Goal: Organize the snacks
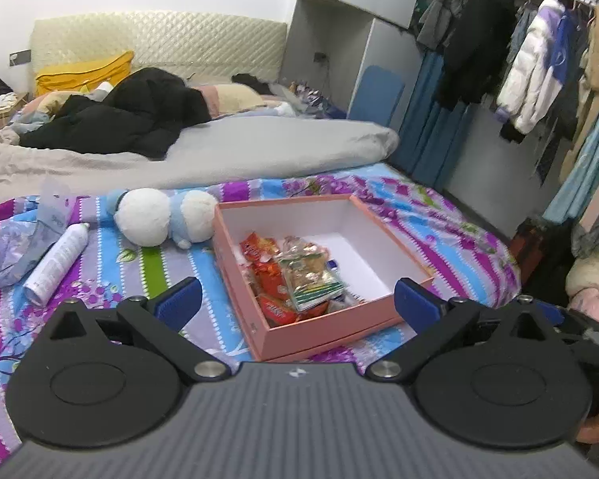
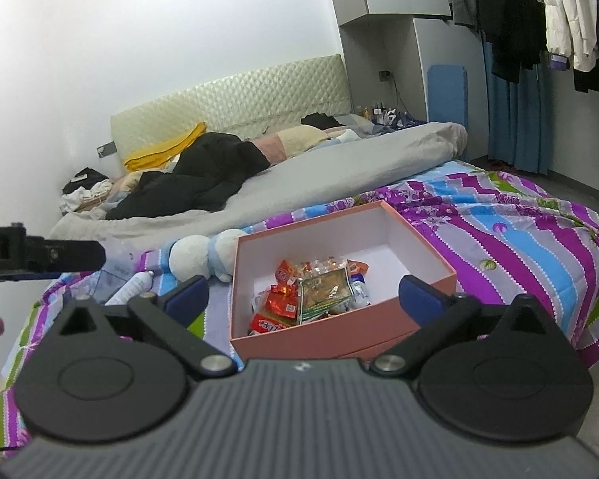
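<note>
A pink cardboard box (image 1: 379,219) (image 2: 299,335) with a white inside sits on the striped bedspread. Several snack packets (image 1: 295,275) (image 2: 311,293), red ones and a clear one with a green edge, lie heaped in its near left part. My left gripper (image 1: 297,299) hovers just in front of the box, jaws wide open with nothing between its blue pads (image 1: 179,299). My right gripper (image 2: 303,297) is likewise open and empty, held before the box's near wall. Part of the left gripper's body (image 2: 40,257) shows at the left edge of the right wrist view.
A white and blue plush toy (image 1: 163,217) (image 2: 203,255) lies left of the box. A white spray can (image 1: 58,257) (image 2: 133,285) and a crumpled plastic bag (image 1: 12,247) lie further left. Grey duvet and black clothing (image 1: 123,115) cover the bed behind. Hanging clothes (image 1: 539,64) fill the right.
</note>
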Demonstrator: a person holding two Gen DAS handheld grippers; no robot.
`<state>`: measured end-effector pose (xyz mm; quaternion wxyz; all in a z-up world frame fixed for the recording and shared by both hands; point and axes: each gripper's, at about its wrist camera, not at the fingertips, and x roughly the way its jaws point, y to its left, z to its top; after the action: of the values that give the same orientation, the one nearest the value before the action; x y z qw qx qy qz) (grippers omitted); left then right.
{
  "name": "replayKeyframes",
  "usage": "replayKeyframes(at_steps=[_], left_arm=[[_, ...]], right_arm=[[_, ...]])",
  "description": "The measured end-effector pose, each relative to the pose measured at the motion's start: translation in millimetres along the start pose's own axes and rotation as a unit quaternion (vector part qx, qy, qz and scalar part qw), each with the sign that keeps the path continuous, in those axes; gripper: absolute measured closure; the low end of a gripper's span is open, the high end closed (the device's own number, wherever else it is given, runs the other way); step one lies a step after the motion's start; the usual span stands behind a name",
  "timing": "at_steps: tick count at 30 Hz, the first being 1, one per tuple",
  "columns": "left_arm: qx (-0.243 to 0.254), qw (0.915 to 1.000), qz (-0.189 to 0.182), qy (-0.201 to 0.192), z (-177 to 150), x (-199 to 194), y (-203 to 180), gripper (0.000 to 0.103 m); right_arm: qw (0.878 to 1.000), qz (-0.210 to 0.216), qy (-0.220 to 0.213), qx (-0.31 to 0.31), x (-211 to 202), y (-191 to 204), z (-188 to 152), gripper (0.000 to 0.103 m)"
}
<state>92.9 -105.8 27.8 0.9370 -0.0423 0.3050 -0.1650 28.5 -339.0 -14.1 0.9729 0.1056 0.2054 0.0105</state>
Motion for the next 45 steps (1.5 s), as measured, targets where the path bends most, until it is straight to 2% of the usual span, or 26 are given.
replayKeyframes(at_steps=[45], left_arm=[[0.006, 1.0000, -0.001, 0.000, -2.2, 4.6, -4.2, 0.000]], right_arm=[[1.000, 0.000, 0.003, 0.006, 2.4, -1.8, -5.2, 0.000]])
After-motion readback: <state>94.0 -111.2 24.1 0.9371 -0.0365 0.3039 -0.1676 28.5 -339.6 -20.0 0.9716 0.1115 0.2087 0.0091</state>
